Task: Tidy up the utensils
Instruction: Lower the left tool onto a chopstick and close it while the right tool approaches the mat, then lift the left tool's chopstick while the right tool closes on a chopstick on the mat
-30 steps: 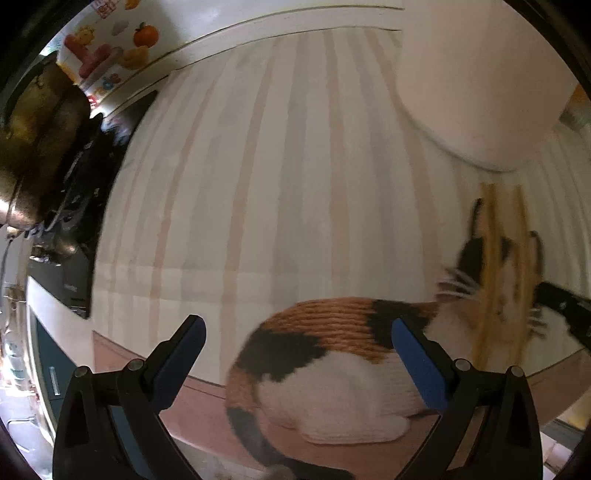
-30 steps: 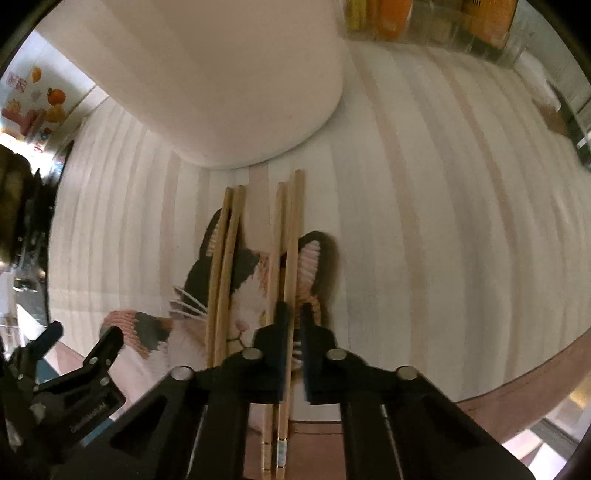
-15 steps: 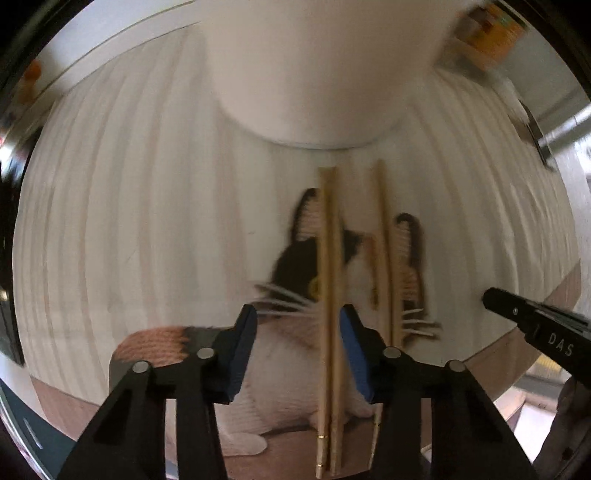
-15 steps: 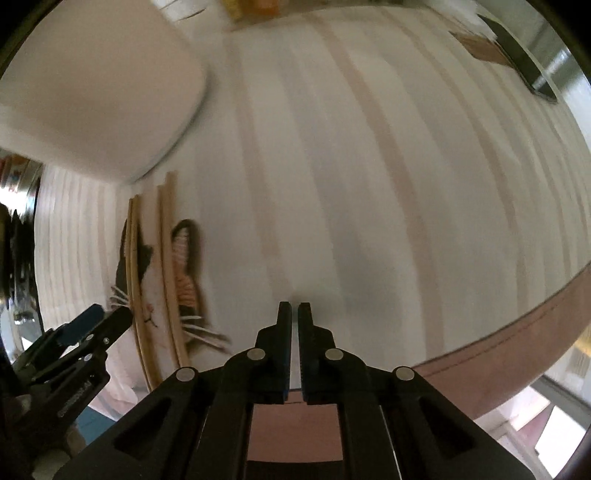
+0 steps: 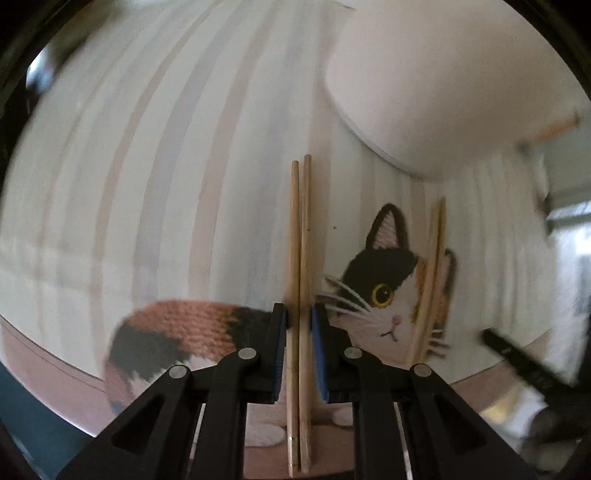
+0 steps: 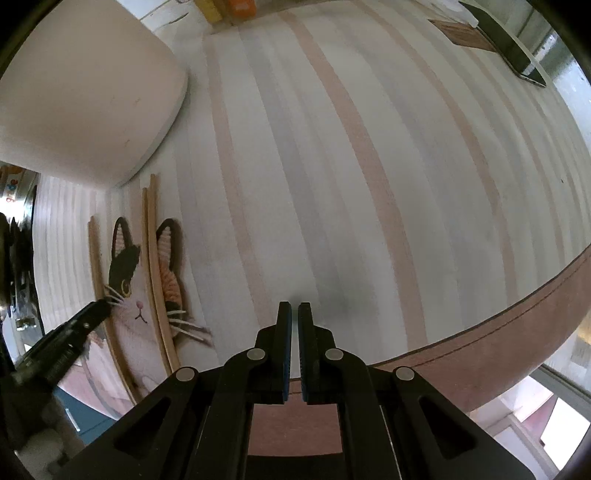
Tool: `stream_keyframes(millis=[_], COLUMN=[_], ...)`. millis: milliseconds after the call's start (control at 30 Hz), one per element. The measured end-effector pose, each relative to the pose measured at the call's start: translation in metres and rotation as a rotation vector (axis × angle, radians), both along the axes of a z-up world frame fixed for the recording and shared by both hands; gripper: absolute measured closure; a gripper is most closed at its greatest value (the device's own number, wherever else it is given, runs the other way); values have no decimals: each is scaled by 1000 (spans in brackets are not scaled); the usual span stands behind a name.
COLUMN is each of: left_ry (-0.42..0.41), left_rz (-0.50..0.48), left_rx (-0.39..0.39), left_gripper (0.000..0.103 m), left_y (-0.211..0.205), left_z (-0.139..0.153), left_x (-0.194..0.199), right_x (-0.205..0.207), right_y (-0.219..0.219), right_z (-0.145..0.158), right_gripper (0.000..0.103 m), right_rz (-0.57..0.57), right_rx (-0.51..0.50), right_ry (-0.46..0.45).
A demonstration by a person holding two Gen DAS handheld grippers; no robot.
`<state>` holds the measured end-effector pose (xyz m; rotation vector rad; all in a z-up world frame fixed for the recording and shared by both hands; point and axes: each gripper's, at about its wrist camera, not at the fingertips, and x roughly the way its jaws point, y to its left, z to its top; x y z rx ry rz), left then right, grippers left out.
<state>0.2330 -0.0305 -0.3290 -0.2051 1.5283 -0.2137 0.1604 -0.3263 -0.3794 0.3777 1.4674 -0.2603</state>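
Note:
My left gripper is shut on a pair of wooden chopsticks, which point away between the blue pads. A second pair of chopsticks lies on the striped placemat with the cat picture, to the right of my left gripper. In the right wrist view that second pair lies at the left, and the held pair shows beside the left gripper. My right gripper is shut and empty over bare striped mat. A white utensil container stands beyond the chopsticks.
The white container fills the upper left of the right wrist view. The mat's pink border and table edge curve along the right. A dark flat object lies at the far right. Yellow and orange items sit at the back.
My left gripper has closed on the left pair of chopsticks and shifted them left, off the cat's face. My right gripper stayed shut and moved away to the right.

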Motion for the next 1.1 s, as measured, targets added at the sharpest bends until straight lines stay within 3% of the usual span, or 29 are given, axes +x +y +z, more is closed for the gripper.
stream_keyframes(millis=[133,333,467,667,900,1100], left_ry=[19,-12,11,11,22,-13], left_rz=[51,-20,40,20,30,-24], left_rx=[-77,-5,-41,-42,-61,20], left_gripper=[91,91,91,88,89,88], left_y=[19,4,2,11,36,20], left_z=[-4,-3,-5,-9,-6,-3], left_x=[-3,-3,-2,-1,3,5], right_x=[15,34,41,39,31,35], right_y=[15,29,38,57,44,42], right_z=[-3,-2,1,4,10,7], right_gripper=[99,99,99,99,99,99], right_rz=[25,82,104,98,87,97], right_rx=[1,1,0,-5,-3,-5], right_ry=[5,8,1,-8,-5,0])
